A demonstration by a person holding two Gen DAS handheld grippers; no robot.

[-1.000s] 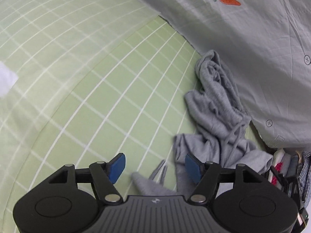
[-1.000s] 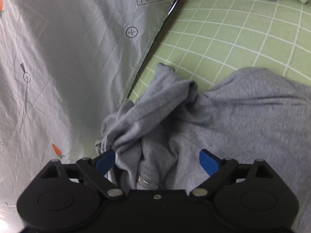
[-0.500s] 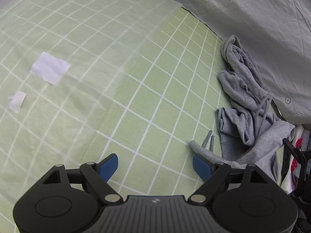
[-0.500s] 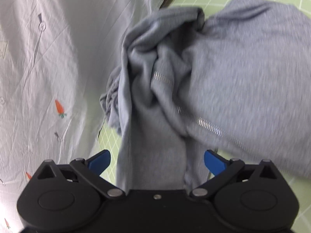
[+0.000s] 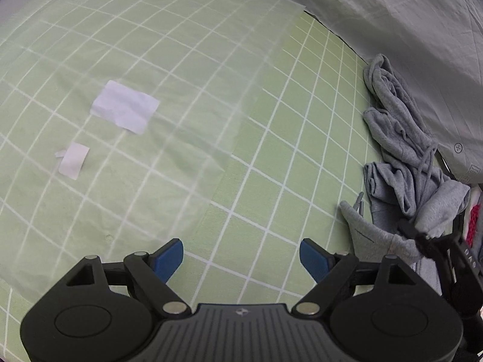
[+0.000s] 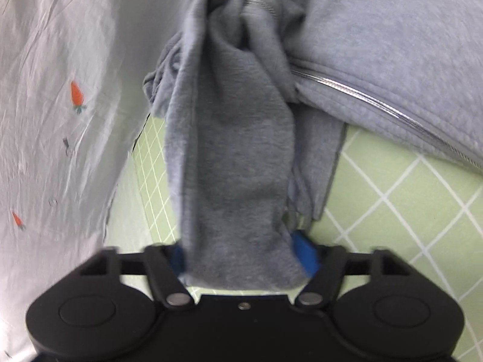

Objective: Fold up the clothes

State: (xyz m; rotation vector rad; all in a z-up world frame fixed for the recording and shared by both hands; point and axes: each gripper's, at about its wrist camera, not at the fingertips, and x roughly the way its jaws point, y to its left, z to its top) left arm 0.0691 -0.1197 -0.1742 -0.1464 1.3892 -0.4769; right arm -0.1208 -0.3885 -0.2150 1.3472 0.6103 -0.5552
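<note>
A crumpled grey zip hoodie (image 5: 401, 150) lies at the right edge of the green checked bed sheet (image 5: 271, 157) in the left wrist view. My left gripper (image 5: 241, 256) hovers open over bare sheet, with nothing between its blue pads. In the right wrist view the hoodie (image 6: 377, 45) fills the upper half, its silver zipper (image 6: 362, 93) running down to the right. A hanging strip of its fabric (image 6: 235, 166) sits between the jaws of my right gripper (image 6: 241, 256). Those jaws are closing, and the blue pads (image 6: 305, 253) stand at the strip's edges; the fabric looks flat, not pinched.
A pale grey carrot-print quilt (image 5: 407, 30) borders the sheet beyond the hoodie and fills the left of the right wrist view (image 6: 60, 90). Two white paper scraps (image 5: 125, 107) (image 5: 74, 161) lie on the sheet to the left. Red-and-white items (image 5: 472, 220) show at the far right.
The left gripper slid left over the sheet; the paper scraps came into view and the hoodie shifted to the right edge. The right gripper closed in on the hoodie and its jaws narrowed around the strip.
</note>
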